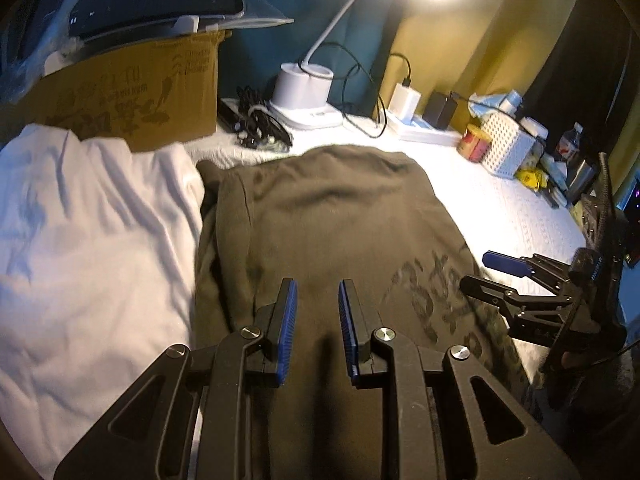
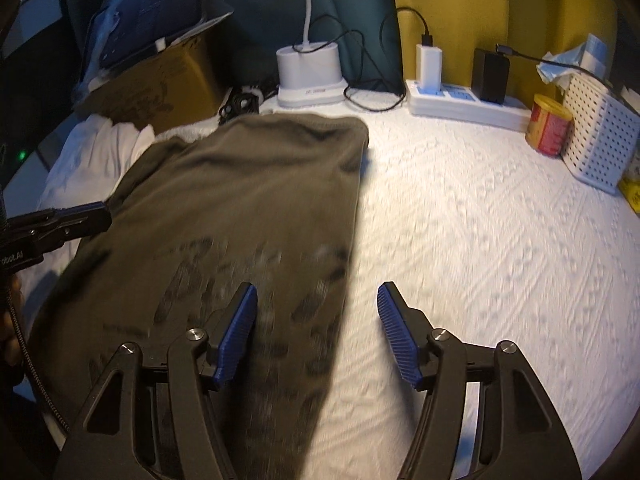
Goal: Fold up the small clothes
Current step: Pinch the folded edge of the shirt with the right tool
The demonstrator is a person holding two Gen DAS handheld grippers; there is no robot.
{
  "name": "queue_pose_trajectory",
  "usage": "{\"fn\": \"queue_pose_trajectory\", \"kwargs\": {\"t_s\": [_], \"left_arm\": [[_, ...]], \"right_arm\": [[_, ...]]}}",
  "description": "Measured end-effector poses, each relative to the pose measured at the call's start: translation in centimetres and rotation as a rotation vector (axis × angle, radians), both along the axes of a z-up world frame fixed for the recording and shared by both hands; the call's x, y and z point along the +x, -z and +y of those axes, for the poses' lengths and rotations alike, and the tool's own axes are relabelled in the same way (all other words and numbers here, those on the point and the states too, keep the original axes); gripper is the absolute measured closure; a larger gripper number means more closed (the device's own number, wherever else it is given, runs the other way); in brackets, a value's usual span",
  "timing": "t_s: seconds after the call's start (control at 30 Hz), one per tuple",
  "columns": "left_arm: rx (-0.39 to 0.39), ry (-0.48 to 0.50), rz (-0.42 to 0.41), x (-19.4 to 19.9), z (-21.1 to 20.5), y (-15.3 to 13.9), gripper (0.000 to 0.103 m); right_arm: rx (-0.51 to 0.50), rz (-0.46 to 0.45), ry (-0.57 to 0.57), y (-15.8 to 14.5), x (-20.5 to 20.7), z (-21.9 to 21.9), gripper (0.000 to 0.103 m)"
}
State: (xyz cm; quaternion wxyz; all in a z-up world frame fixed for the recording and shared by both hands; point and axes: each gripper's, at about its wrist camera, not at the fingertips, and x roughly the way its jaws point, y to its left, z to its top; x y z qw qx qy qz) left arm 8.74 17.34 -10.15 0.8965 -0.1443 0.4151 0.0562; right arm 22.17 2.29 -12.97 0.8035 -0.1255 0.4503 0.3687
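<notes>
Right wrist view: the olive shirt is spread on the white bedspread, beneath the wide-open, empty right gripper; the left gripper is seen narrowly parted above it, gripping nothing.

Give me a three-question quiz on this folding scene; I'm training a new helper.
1. True or false: the right gripper grips the olive shirt.
2. What lies beside the olive shirt on the side away from the right gripper? A) white garment B) towel C) jeans
3. Which gripper's jaws stand wider, the right or the left gripper?

Key:
1. False; its jaws are open, one finger over the shirt's edge, one over the white cover.
2. A
3. The right.
</notes>
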Motion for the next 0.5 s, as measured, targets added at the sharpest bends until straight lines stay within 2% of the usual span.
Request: {"fn": "queue_pose_trajectory", "kwargs": {"t_s": [0.17,0.2,0.3,0.5], "left_arm": [[0.008,-0.002,0.052,-1.3,-0.4,1.7,0.082],[0.009,0.000,0.064,-1.5,-0.4,2.0,0.076],[0.006,0.005,0.054,-2.5,-0.4,2.3,0.073],[0.060,0.001,0.054,-3.5,-0.9,2.4,0.072]], "right_arm": [[-0.024,-0.002,-0.009,0.4,-1.9,-1.3,0.037],[-0.024,-0.001,-0.009,0.4,-2.1,-1.5,0.037],[-0.033,-0.006,-0.006,0.3,-2.8,-2.1,0.037],[-0.045,-0.014,0.003,0.3,-4.2,-3.1,0.037]]}}
